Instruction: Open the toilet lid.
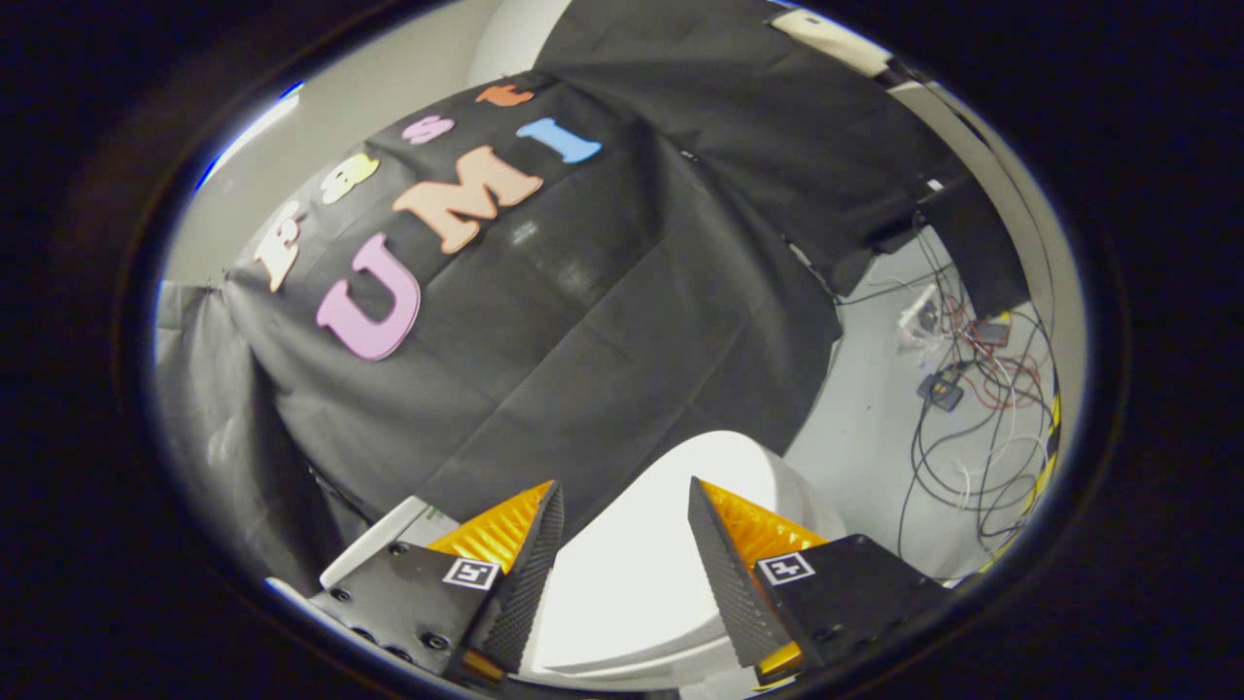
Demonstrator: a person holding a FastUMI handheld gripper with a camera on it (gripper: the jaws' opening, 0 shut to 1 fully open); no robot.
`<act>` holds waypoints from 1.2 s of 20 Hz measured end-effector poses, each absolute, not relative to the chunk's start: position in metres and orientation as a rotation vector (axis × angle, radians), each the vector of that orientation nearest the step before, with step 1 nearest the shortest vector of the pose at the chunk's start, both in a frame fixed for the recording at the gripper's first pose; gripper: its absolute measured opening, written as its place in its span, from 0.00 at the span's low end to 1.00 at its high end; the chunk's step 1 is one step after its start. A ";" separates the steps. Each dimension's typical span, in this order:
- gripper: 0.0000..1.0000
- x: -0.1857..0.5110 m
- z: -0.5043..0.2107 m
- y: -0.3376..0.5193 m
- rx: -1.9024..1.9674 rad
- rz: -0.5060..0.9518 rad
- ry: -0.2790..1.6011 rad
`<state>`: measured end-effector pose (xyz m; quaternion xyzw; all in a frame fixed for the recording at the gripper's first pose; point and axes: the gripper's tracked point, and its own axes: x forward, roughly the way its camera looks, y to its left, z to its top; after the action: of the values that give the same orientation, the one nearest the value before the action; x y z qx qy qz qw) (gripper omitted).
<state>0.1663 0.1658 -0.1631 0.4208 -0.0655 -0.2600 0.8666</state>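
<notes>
You have a toilet lid (641, 554) of smooth, glossy white plastic or ceramic, bright with glare, showing in the gap between the parted fingers of your gripper (624, 506). The fingers' inner pads (533, 574) look ribbed and matt, and their outer faces are finely ridged plastic. The booth wall (583, 321) is matt black cloth, creased along its folds. The floor (865, 428) looks smooth and dull, with thin plastic-coated cables (972, 428) lying on it.

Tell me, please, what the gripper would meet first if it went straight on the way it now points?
Most likely the white toilet lid, which lies between and just ahead of the open gripper; its fingers touch nothing. Beyond the lid hangs the black cloth wall. Depth is hard to judge in this view.
</notes>
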 end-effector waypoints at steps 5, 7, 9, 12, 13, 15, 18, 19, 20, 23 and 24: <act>0.77 0.147 -0.196 0.176 0.970 -0.645 -0.222; 0.75 0.140 -0.201 0.178 1.021 -0.651 -0.276; 0.74 0.141 -0.204 0.178 1.097 -0.640 -0.342; 0.73 0.138 -0.226 0.184 1.199 -0.640 -0.380; 0.74 0.137 -0.235 0.186 1.227 -0.646 -0.370; 0.73 0.134 -0.252 0.190 1.266 -0.670 -0.364; 0.73 0.123 -0.269 0.189 1.309 -0.726 -0.384; 0.73 0.118 -0.274 0.189 1.318 -0.748 -0.392; 0.74 0.115 -0.282 0.189 1.327 -0.774 -0.387; 0.73 0.116 -0.300 0.195 1.365 -0.786 -0.351; 0.74 0.120 -0.304 0.197 1.380 -0.775 -0.343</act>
<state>0.1199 0.1972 -0.3043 0.6172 -0.1532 -0.3464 0.6897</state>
